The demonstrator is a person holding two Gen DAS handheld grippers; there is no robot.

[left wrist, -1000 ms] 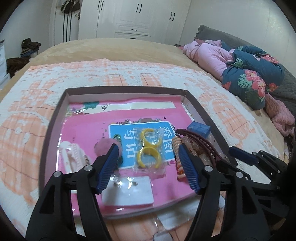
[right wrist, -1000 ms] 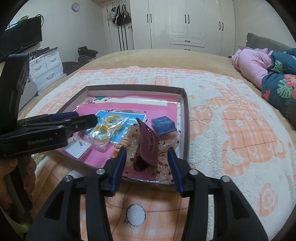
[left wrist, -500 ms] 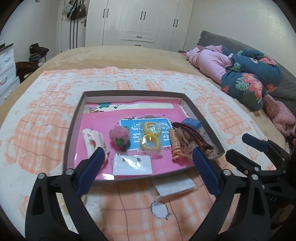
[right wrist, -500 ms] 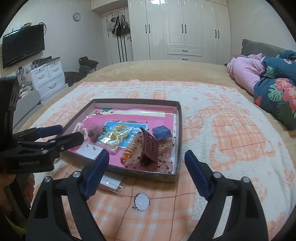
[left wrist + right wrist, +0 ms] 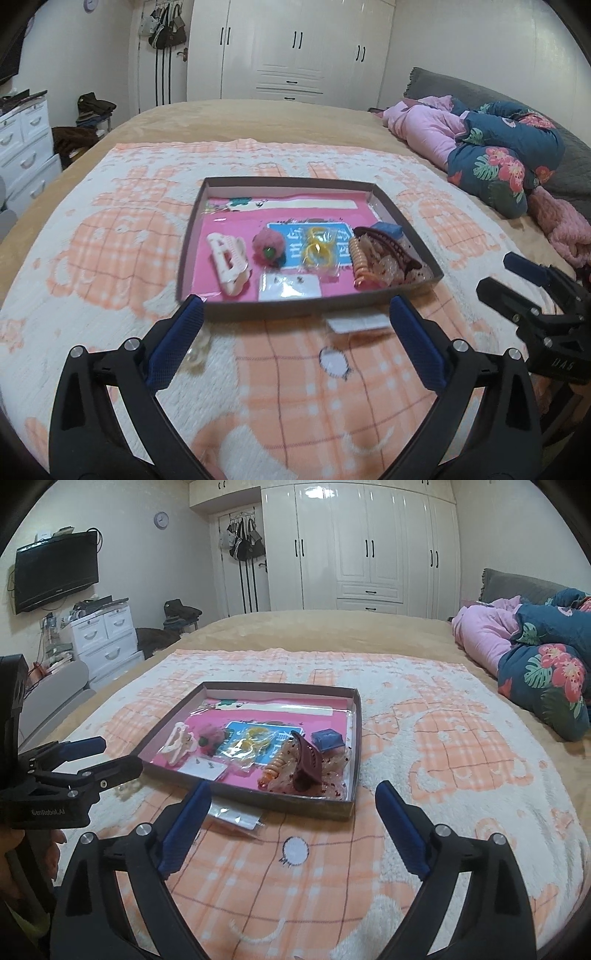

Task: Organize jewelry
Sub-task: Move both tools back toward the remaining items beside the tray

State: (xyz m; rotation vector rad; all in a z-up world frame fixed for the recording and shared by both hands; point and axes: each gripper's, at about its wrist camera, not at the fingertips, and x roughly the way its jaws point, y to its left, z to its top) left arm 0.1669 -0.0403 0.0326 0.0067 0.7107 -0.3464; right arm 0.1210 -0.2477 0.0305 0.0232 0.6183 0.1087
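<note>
While opening, both claws [image 5: 295,317] [image 5: 293,801] empty.

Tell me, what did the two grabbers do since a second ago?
Both backed away from the box. The left gripper and right gripper, earlier over the hair things, now hang before it, jaws opening, nothing between them. The pink pompom, yellow rings and dark red claw clip stayed in the box.

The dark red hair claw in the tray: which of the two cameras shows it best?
The right wrist view. There the dark red hair claw stands close, its curved back and teeth clear. In the left wrist view it lies farther off at the tray's right edge, seen side-on.
</note>
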